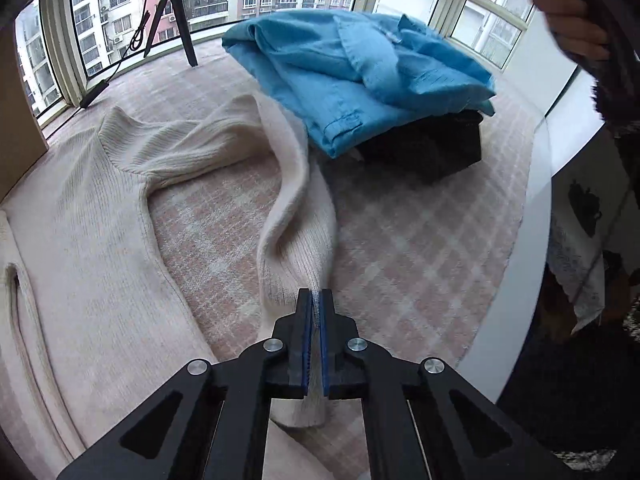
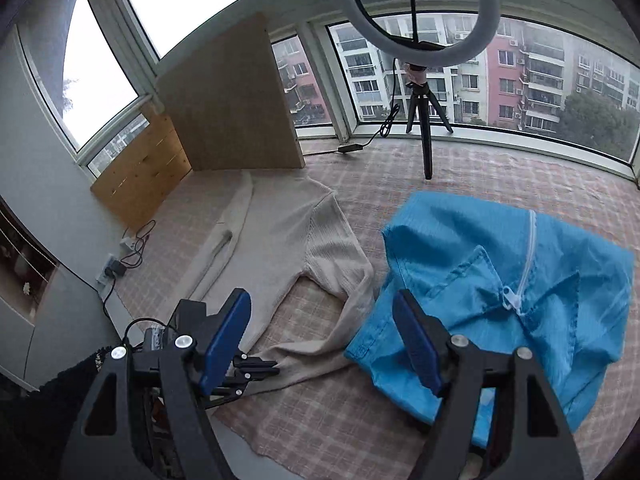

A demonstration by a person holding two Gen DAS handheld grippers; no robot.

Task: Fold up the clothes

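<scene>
Two grippers appear: the left gripper [image 1: 316, 308], its jaws pinched together on a sleeve cuff, and the right gripper [image 2: 324, 340], its jaws spread wide with nothing between them. Three garments can be counted on the pink checked blanket [image 1: 400, 248]: one cream knitted sweater [image 1: 88, 208] spread to the left, one blue zipped garment [image 1: 360, 76] to the right, and one dark folded item [image 1: 432, 148] lying beneath the blue one. One ring light [image 2: 416, 4] stands on one small tripod [image 2: 424, 120] at the far side by the windows. One wooden board [image 2: 232, 100] leans at the far left. One power strip [image 2: 110, 270] lies on the floor at the left.
</scene>
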